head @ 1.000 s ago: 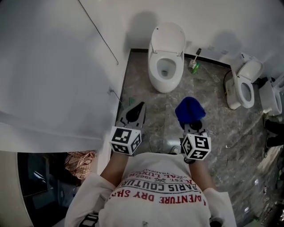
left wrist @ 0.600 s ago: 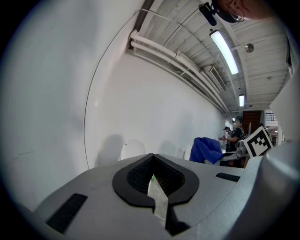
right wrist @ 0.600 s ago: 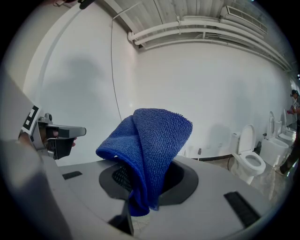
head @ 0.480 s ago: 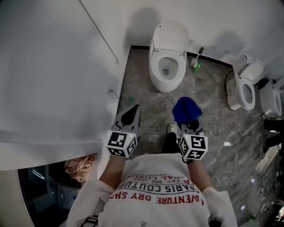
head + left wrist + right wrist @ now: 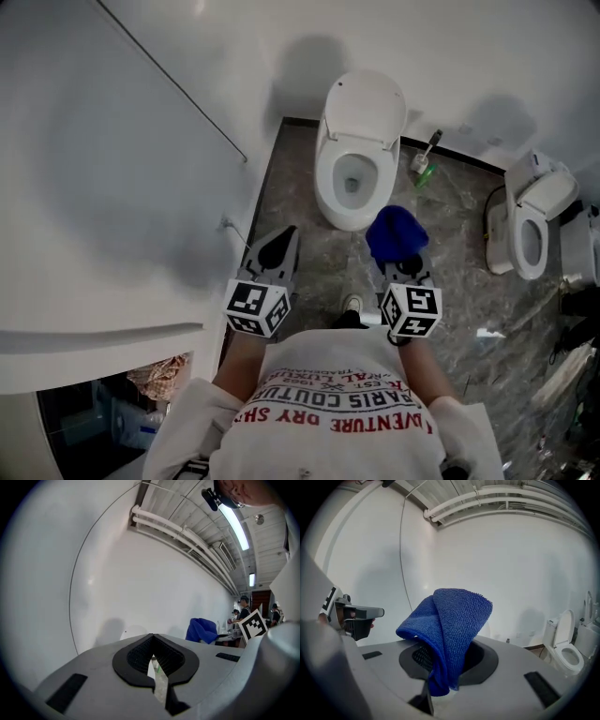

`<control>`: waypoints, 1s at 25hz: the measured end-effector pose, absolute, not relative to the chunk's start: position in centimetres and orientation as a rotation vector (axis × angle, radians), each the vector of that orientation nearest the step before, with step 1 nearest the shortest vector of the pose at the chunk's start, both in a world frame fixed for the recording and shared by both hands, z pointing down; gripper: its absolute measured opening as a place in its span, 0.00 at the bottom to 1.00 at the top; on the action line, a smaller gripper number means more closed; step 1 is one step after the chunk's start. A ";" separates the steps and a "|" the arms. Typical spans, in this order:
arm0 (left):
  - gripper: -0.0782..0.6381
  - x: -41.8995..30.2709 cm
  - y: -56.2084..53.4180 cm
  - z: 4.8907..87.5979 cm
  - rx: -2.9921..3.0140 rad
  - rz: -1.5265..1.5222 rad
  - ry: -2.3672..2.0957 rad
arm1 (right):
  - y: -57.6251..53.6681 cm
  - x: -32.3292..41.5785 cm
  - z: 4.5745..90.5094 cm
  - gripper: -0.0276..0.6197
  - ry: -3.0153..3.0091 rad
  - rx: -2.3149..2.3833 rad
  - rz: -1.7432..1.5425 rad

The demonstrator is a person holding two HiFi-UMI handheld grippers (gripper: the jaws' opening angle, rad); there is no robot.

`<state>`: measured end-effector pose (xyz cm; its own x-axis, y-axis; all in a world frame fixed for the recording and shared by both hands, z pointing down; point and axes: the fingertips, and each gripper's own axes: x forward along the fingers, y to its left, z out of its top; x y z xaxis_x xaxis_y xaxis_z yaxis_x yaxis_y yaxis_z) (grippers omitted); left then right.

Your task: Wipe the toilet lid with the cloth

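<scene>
Your right gripper [image 5: 443, 667]: jaws clamped on a folded blue cloth [image 5: 457, 620]. Your left gripper [image 5: 153, 660]: jaws pressed together, nothing between them. Toilet [image 5: 349, 183] ahead on the floor, lid [image 5: 367, 101] raised.

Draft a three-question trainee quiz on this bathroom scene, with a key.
1. Multiple choice: the right claw is shut on
A) a blue cloth
B) a sponge
C) nothing

2. True or false: the lid of the toilet ahead stands raised.

3. Short answer: which claw is shut with nothing in it?

Key: 1 A; 2 true; 3 the left claw.
</scene>
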<state>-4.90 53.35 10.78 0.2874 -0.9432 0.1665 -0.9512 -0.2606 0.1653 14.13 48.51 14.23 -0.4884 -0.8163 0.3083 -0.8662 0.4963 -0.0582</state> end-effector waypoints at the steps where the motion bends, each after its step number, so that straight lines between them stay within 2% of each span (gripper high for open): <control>1: 0.12 -4.2 51.3 10.7 2.313 0.036 -1.749 | 46.6 14.9 14.1 0.18 -2.507 1.426 0.296; 8: 0.12 0.5 39.5 10.7 2.285 0.043 -1.777 | 35.1 20.0 14.2 0.18 -2.511 1.403 0.316; 13: 0.12 0.7 34.7 12.6 2.225 0.113 -1.769 | 29.8 21.6 16.2 0.18 -2.478 1.409 0.403; 20: 0.12 -3.5 25.5 16.2 2.210 0.150 -1.715 | 21.5 19.0 19.8 0.18 -2.401 1.456 0.454; 25: 0.12 -7.2 15.2 18.3 2.255 0.139 -1.608 | 14.0 14.6 20.8 0.18 -2.372 1.492 0.445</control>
